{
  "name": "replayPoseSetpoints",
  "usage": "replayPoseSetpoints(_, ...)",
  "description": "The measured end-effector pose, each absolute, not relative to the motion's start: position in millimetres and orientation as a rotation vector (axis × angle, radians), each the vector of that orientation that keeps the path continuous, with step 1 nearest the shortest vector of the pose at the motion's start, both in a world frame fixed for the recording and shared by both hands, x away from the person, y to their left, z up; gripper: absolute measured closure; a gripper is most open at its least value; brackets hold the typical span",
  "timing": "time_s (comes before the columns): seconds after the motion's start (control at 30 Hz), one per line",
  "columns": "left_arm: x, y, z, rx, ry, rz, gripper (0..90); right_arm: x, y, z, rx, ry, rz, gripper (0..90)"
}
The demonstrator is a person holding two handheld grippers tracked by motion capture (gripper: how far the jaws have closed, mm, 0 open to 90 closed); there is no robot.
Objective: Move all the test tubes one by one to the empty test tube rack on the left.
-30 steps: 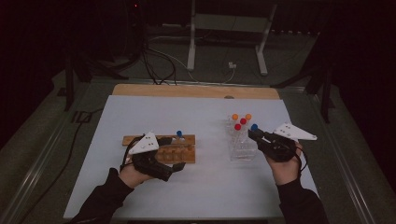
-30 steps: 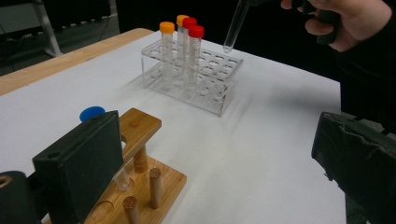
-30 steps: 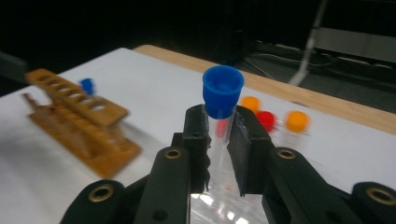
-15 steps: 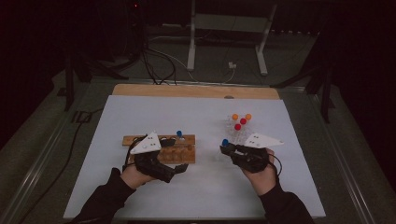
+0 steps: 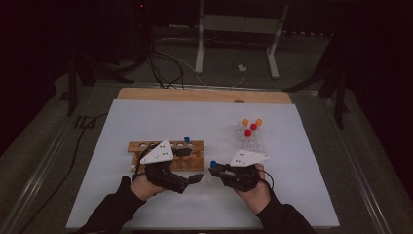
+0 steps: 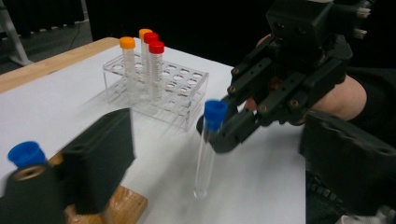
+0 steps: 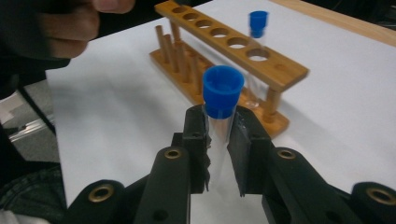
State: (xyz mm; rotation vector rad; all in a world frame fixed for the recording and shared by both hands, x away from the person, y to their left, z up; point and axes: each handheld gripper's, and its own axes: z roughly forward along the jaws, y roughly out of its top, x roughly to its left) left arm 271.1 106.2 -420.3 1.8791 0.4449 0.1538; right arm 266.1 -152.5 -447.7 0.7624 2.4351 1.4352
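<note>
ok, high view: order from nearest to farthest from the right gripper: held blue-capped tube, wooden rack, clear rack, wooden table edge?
1. Blue-capped tube: clamped in the right gripper.
2. Clear rack: just behind it, holding orange- and red-capped tubes.
3. Wooden rack: to its left, about as close as the clear rack; too close to call.
4. Wooden table edge: far side.

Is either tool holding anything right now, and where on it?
The right tool grips a blue-capped test tube on the clear glass just under its cap. The left tool, its jaws just now closing, has nothing between them.
</note>
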Motion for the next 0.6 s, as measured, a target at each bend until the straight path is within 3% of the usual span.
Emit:
replayPoseSetpoints(0.2,271.0,94.7,-421.8,1.894,0.416,0.140,24.9,261.4,-147.9,-446.6,0.740,2.450,1.449,77.0)
replayPoseSetpoints(0.6,274.4,75.7,-428.0,1.939,0.399,0.198,53.3,260.0,-147.7,-445.3,0.729,2.450,1.448,77.0)
